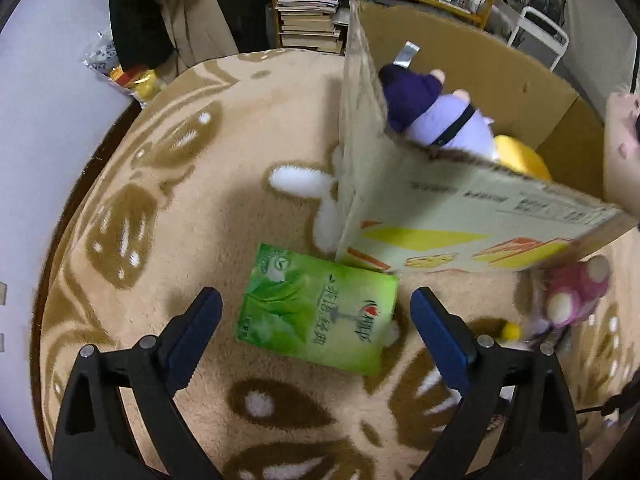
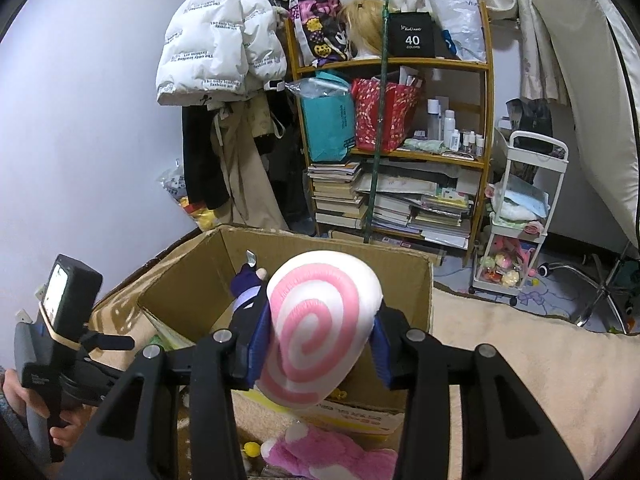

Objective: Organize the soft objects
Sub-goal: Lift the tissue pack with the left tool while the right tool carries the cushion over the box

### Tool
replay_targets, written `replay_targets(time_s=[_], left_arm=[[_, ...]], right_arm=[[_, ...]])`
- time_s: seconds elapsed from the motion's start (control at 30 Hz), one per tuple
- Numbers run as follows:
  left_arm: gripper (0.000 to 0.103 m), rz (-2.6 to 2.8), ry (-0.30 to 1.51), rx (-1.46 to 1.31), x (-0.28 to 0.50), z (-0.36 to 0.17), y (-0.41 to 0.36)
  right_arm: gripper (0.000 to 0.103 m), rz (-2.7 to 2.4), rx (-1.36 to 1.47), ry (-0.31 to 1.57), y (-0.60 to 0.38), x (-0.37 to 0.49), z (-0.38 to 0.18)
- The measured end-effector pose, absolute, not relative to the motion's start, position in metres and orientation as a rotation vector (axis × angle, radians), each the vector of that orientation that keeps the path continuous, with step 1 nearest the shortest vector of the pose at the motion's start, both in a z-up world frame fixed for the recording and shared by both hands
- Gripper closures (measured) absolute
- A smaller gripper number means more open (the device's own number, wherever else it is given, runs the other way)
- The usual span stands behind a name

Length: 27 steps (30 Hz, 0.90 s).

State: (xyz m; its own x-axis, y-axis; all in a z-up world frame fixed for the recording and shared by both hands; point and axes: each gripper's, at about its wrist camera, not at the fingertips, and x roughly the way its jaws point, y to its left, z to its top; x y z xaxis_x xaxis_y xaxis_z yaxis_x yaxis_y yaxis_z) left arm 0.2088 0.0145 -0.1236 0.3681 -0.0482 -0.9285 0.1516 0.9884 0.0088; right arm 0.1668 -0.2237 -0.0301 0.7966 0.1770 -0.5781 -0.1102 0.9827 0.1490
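Observation:
My left gripper (image 1: 316,296) points down, open wide, its blue pads on either side of a green tissue pack (image 1: 320,312) without touching it. The pack lies flat on the beige blanket (image 1: 160,208), just in front of an open cardboard box (image 1: 460,208). A purple plush (image 1: 436,116) and a yellow plush (image 1: 520,156) lie in the box. My right gripper (image 2: 320,320) is shut on a pink-and-white swirl plush (image 2: 316,328), held above the near edge of the box (image 2: 424,280). A pink plush (image 2: 320,456) lies on the blanket below it.
A small yellow ball (image 1: 512,330) sits beside the pink plush (image 1: 576,296). White fluffy ears (image 1: 304,180) stick out from under the box. Behind it stand a wooden shelf (image 2: 484,120) of books and bags, a white trolley (image 2: 520,208) and hanging coats (image 2: 220,40).

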Motion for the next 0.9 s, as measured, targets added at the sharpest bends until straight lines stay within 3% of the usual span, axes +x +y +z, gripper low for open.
replay_targets(time_s=[0.03, 0.1, 0.3, 0.7, 0.9], left_arm=[[0.010, -0.122, 1.183, 0.106, 0.209, -0.127, 0.014], [0.024, -0.136, 1.195, 0.094, 0.209, -0.130, 0.015], [0.025, -0.134, 1.154, 0.129, 0.200, -0.124, 0.012], [0.025, -0.126, 0.692, 0.112, 0.135, -0.023, 0.019], [0.025, -0.174, 0.634, 0.106, 0.155, -0.013, 0.002]], right_arm=[[0.056, 0.156, 0.111, 0.631, -0.224, 0.168, -0.030], [0.056, 0.158, 0.111, 0.631, -0.224, 0.168, -0.031], [0.056, 0.156, 0.122, 0.643, -0.226, 0.171, -0.035], [0.050, 0.128, 0.171, 0.650, -0.237, 0.176, -0.041], [0.048, 0.131, 0.178, 0.657, -0.242, 0.177, -0.041]])
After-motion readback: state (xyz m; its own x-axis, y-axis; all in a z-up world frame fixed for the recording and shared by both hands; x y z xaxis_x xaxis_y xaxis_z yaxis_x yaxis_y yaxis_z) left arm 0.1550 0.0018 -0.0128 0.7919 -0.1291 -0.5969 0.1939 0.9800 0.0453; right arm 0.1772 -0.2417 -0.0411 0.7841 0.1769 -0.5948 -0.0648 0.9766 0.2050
